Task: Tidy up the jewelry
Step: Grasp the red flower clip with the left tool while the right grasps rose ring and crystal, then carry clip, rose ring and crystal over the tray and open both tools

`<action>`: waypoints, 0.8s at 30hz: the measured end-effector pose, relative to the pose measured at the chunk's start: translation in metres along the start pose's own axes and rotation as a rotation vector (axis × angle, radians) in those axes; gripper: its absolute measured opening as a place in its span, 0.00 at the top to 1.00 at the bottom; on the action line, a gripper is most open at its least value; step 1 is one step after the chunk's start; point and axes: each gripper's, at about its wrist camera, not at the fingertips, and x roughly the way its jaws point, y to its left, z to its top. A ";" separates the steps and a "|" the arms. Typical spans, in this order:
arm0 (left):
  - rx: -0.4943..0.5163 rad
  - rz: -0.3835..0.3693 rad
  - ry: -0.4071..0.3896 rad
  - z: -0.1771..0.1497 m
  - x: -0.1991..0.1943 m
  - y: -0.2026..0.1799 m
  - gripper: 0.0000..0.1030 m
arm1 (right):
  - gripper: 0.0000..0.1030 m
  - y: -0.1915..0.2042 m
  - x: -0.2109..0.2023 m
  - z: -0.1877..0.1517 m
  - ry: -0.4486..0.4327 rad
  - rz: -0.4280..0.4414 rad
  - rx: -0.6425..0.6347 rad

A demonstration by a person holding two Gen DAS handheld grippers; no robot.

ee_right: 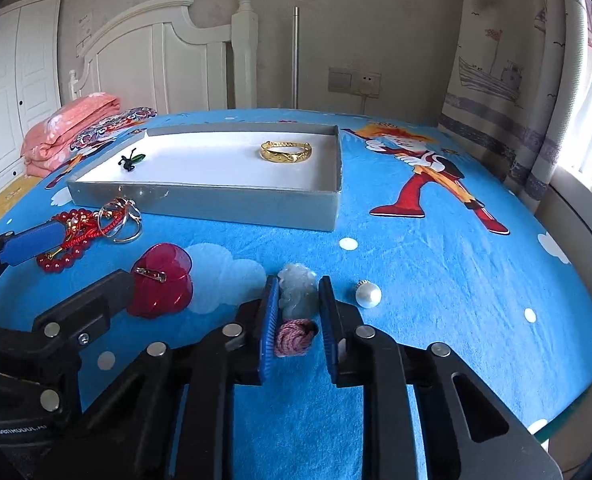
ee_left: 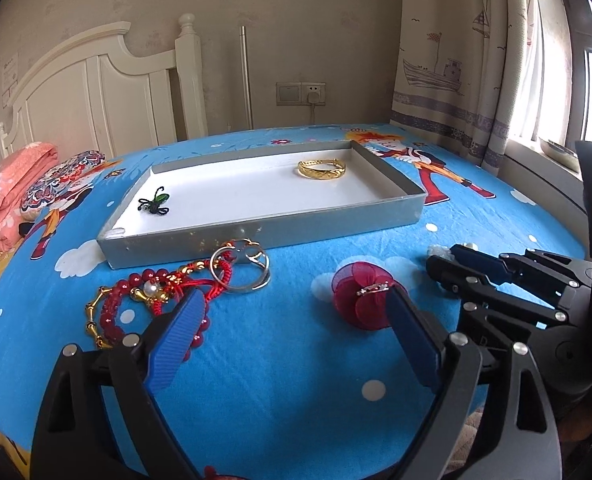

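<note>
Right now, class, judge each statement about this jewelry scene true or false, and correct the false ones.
1. A gold bangle lies inside the grey tray. True.
2. The left gripper is clamped shut on the red flower brooch. False: its fingers are spread wide, holding nothing.
3. The pale jade pendant sits between the right gripper's fingers. True.
4. The pearl is in the tray. False: it lies on the blue bedsheet.
</note>
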 end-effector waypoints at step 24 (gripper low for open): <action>0.048 -0.012 0.032 0.004 0.019 -0.027 0.58 | 0.80 -0.019 -0.027 -0.013 -0.067 0.037 0.040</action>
